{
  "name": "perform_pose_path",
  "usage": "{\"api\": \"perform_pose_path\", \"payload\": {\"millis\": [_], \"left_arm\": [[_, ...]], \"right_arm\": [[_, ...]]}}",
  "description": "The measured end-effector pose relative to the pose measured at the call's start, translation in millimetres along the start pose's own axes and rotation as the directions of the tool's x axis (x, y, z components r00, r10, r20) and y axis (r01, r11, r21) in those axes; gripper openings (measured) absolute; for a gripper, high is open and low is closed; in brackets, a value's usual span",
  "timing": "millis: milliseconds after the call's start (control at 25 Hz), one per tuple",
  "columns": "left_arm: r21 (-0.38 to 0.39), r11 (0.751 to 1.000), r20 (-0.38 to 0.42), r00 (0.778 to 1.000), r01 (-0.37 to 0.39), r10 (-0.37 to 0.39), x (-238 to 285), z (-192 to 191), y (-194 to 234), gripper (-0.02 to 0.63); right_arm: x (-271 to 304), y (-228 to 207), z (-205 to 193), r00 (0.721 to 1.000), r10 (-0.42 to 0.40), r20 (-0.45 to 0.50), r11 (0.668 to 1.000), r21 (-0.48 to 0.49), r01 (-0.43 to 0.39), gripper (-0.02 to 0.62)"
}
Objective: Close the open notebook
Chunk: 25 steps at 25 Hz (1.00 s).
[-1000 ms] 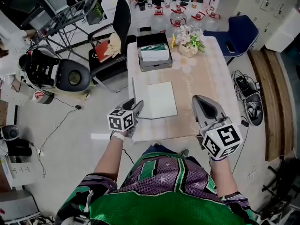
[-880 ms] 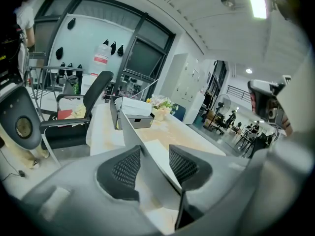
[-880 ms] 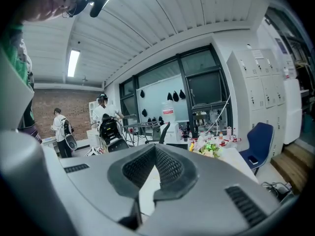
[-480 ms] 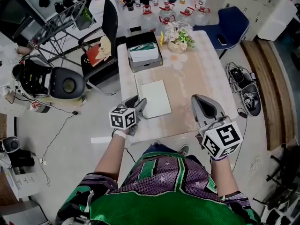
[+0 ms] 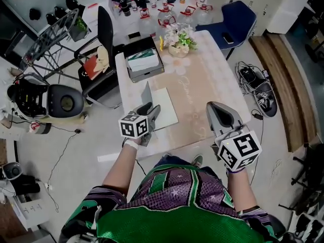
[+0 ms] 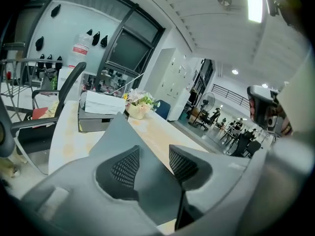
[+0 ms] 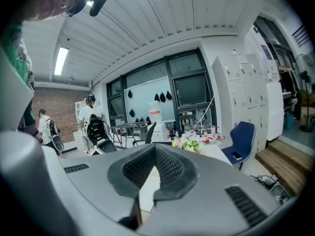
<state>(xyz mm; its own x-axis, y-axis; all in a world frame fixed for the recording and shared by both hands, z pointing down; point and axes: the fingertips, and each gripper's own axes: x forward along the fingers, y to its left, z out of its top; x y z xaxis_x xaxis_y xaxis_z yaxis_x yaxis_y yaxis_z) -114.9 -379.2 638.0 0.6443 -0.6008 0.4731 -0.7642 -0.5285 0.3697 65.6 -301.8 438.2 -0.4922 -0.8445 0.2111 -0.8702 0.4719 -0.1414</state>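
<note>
The notebook lies near the left front corner of the table (image 5: 202, 85), its white page (image 5: 165, 109) facing up. Its grey cover (image 5: 147, 92) stands tilted up along the left side. My left gripper (image 5: 151, 111) is at the cover's near end, jaws apart. In the left gripper view the grey cover (image 6: 118, 132) rises between the two mesh pads (image 6: 125, 167), and neither pad visibly presses on it. My right gripper (image 5: 215, 107) hovers over the table's front right, apart from the notebook; its pads (image 7: 170, 167) meet at the tips with nothing between them.
A grey box (image 5: 143, 61) holding a white and green packet sits behind the notebook, and a flower pot (image 5: 177, 39) stands beside it. A black chair (image 5: 104, 39) is at the table's left, a blue chair (image 5: 230, 24) at the back right. Cables and shoes (image 5: 258, 92) lie on the floor to the right.
The grey cover has risen from lying flat to standing tilted up. My left gripper has moved in towards the notebook's near left edge. The right gripper has barely shifted in the view.
</note>
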Motion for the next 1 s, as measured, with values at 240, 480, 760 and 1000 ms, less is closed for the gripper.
{"api": "perform_pose_path", "payload": {"millis": [240, 480, 760, 1000], "left_arm": [[0.034, 0.997, 0.014, 0.997, 0.07, -0.071, 8.0, 16.7, -19.6, 0.189], [0.061, 0.996, 0.018, 0.998, 0.064, -0.065, 5.9, 24.4, -23.2, 0.189], [0.053, 0.999, 0.095, 0.995, 0.01, -0.016, -29.7, 34.6, -31.5, 0.189], [0.029, 0.998, 0.154, 0.987, -0.053, 0.047, -51.5, 32.0, -42.0, 0.189]], "right_arm": [[-4.8, -4.5, 1.3, 0.999, -0.039, 0.014, 0.999, 0.015, 0.039, 0.002], [-9.3, -8.7, 2.2, 0.999, -0.044, 0.028, 0.999, 0.026, 0.043, 0.002], [-11.3, 1.0, 18.7, 0.999, 0.015, 0.051, 1.0, 0.0, -0.015, 0.002], [-15.8, -13.6, 16.6, 0.997, 0.052, 0.049, 0.999, -0.002, -0.052, 0.002]]}}
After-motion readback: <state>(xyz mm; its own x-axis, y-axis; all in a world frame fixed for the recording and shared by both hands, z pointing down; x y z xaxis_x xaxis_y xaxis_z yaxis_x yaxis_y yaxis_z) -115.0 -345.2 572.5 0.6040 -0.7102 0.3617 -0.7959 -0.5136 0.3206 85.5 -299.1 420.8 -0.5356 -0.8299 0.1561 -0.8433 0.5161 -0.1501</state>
